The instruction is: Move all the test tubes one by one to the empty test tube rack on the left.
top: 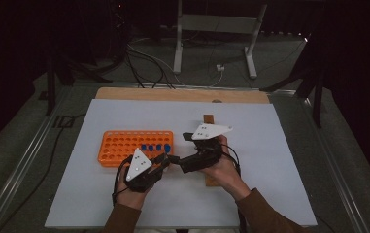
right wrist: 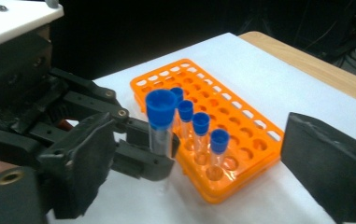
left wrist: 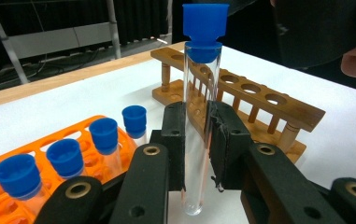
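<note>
Holding clear glass test tube with blue cap point(left wrist: 202, 116) upright between clamped left gripper point(left wrist: 199, 140) pads | right gripper point(right wrist: 189, 154) spread, empty, beside | risk: loosely seated cap popping off.

a clear glass tube point(left wrist: 199, 140) with a blue cap point(left wrist: 205, 28) stands upright, clamped at mid-length between the left gripper's point(left wrist: 197, 144) jaws. its cap sits loosely in the mouth, not pushed fully home. the tube's rounded bottom hangs just above the white bench point(left wrist: 334, 121), beside the orange rack point(right wrist: 241, 135) and in front of the wooden rack point(left wrist: 259, 98). it looks empty.
</note>
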Available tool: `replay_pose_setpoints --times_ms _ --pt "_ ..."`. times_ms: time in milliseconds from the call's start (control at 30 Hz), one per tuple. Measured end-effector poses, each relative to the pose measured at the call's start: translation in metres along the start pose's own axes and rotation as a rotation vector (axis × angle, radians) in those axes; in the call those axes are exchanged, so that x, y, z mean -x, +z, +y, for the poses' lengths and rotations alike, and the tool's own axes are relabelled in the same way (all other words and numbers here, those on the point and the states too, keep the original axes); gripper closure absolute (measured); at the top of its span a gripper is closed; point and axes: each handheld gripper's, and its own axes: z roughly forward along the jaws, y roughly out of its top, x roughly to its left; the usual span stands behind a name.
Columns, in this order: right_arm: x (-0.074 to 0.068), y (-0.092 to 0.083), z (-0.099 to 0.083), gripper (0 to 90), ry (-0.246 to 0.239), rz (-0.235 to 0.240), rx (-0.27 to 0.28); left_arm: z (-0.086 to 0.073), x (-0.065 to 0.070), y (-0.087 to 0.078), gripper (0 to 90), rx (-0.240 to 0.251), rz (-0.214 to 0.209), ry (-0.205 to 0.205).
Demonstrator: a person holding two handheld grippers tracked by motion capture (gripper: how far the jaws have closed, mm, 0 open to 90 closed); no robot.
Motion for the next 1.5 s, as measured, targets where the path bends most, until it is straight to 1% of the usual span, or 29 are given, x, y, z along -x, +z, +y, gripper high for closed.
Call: replay_pose_setpoints --times_ms 133,300,367,567,700,1167,1367,1500 --pt "0.002 -0.003 -0.001 3.4 -0.003 -0.021 0.001 0.0 -0.002 -0.002 78.2 0.003 0.005 -0.002" --pt "0.005 -0.006 -0.004 1.1 -0.006 -0.055 0.005 0.001 -0.003 -0.003 78.2 0.008 0.008 -0.004" --pt "0.006 -0.007 -0.005 0.0 -0.015 -0.074 0.005 0.001 -0.004 -0.004 78.2 0.008 0.01 -0.005" --pt "0.009 -0.011 -0.009 0.0 -0.019 -0.097 0.014 0.002 -0.008 -0.008 78.2 0.019 0.015 -0.014" --pt "0.011 -0.014 -0.011 0.0 -0.014 -0.105 0.017 0.003 -0.01 -0.01 78.2 0.022 0.02 -0.011" --pt "0.025 -0.026 -0.023 0.0 0.03 -0.135 0.037 0.005 -0.017 -0.018 78.2 0.032 0.031 -0.02" --pt "0.03 -0.031 -0.03 0.0 0.035 -0.162 0.042 0.006 -0.02 -0.021 78.2 0.032 0.036 -0.021" --pt "0.032 -0.036 -0.034 0.0 0.041 -0.17 0.046 0.006 -0.022 -0.023 78.2 0.033 0.039 -0.019"
